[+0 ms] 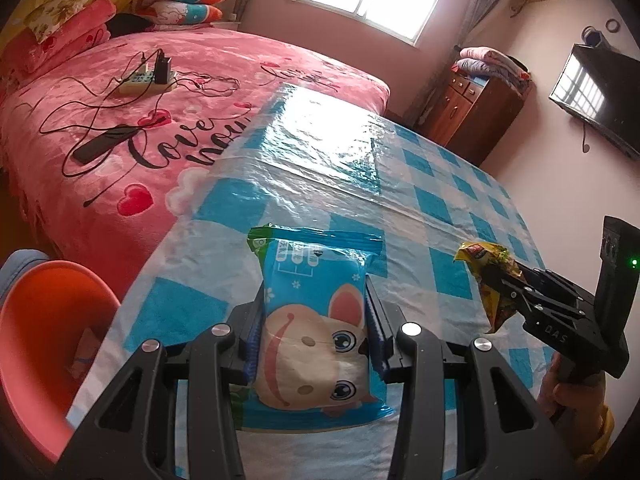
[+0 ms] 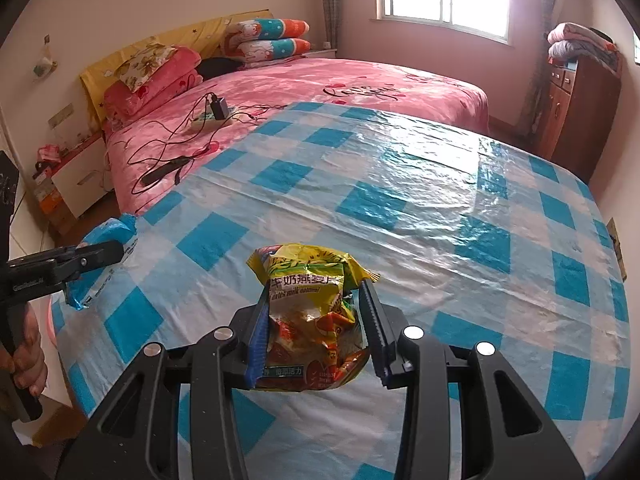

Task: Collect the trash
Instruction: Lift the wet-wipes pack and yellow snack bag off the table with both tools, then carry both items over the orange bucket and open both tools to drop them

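With both hands above the checked table (image 2: 460,208), the left gripper (image 1: 316,320) clasped a blue packet (image 1: 316,328) lengthwise, nearer the orange bin (image 1: 44,344) at its left, while the right gripper (image 2: 316,320) clasped a yellow wrapper (image 2: 312,312).

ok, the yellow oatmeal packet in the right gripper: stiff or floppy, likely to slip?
Probably floppy: the yellow packet is crumpled and bulges between the right gripper fingers. Likely light, since its free end sticks up unsupported in the left wrist view. The glossy film could slip, though the ridged pads should help.
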A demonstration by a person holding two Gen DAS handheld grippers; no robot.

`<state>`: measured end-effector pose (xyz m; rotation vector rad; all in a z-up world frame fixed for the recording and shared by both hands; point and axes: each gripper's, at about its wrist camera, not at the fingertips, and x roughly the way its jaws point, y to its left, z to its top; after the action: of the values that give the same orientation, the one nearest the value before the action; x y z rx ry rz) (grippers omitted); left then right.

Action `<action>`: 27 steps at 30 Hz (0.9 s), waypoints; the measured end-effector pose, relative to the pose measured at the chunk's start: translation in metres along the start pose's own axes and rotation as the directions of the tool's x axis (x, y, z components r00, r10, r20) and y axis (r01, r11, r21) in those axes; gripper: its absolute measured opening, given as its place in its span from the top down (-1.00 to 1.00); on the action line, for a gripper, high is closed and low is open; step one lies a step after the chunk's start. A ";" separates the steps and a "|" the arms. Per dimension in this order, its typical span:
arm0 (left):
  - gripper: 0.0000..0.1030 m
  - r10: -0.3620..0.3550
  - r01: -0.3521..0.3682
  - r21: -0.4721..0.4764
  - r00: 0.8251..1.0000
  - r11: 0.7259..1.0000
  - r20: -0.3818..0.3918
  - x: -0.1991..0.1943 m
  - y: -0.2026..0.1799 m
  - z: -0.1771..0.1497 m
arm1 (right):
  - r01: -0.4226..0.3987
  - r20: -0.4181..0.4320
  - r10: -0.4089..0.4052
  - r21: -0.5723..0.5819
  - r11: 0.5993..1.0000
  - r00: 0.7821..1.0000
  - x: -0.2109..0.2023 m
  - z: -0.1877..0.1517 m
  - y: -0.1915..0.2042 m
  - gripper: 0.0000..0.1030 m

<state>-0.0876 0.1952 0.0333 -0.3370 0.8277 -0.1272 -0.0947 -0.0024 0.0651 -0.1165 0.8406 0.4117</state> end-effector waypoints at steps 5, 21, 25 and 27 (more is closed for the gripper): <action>0.16 -0.002 0.002 -0.017 1.000 1.000 0.019 -0.011 0.014 -0.002 | -0.008 -0.007 0.008 -0.022 1.000 1.000 0.002 0.004 0.016 0.18; 0.16 0.027 -0.020 -0.098 0.997 0.995 0.075 -0.044 0.071 -0.012 | -0.066 -0.028 0.063 -0.108 0.992 0.998 0.010 0.016 0.080 0.17; 0.16 0.046 -0.034 -0.130 0.995 0.991 0.087 -0.052 0.089 -0.015 | -0.089 -0.036 0.085 -0.130 0.987 0.996 0.015 0.020 0.096 0.17; 0.16 0.054 -0.041 -0.144 0.995 0.989 0.089 -0.056 0.098 -0.018 | -0.106 -0.042 0.101 -0.144 0.984 0.994 0.017 0.023 0.106 0.17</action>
<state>-0.1403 0.2962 0.0280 -0.4535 0.7535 -0.0074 -0.1110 0.1060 0.0737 -0.2164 0.8531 0.5708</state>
